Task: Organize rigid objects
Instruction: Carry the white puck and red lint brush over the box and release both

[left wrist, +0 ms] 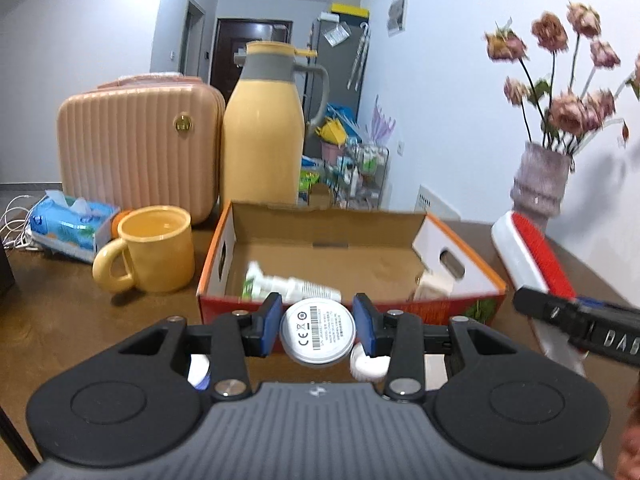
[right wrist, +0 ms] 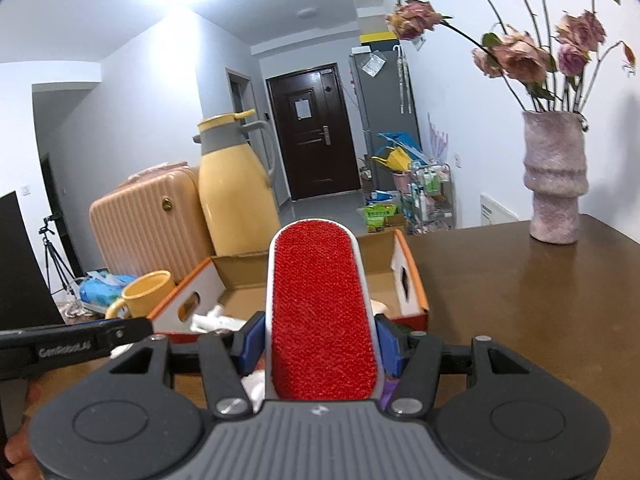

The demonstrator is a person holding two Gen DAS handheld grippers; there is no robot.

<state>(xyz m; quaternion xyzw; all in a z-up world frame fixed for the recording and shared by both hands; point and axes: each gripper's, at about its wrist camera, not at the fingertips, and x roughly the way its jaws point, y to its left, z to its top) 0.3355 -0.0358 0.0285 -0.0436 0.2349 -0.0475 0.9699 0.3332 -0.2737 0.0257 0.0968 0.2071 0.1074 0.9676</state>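
Note:
My left gripper (left wrist: 318, 330) is shut on a small round white device (left wrist: 317, 331) with a printed label, held just in front of the open cardboard box (left wrist: 348, 308). My right gripper (right wrist: 320, 344) is shut on a white lint brush with a red pad (right wrist: 320, 312), held upright in front of the same box (right wrist: 412, 276). The brush also shows at the right of the left wrist view (left wrist: 536, 264). A white tube (left wrist: 288, 286) and a pale block (left wrist: 434, 286) lie inside the box.
On the brown table stand a yellow mug (left wrist: 154, 250), a yellow thermos jug (left wrist: 262, 128), a pink ribbed case (left wrist: 138, 142), a tissue pack (left wrist: 70, 224) and a vase of dried roses (right wrist: 556, 180). White items lie under my left gripper (left wrist: 366, 364).

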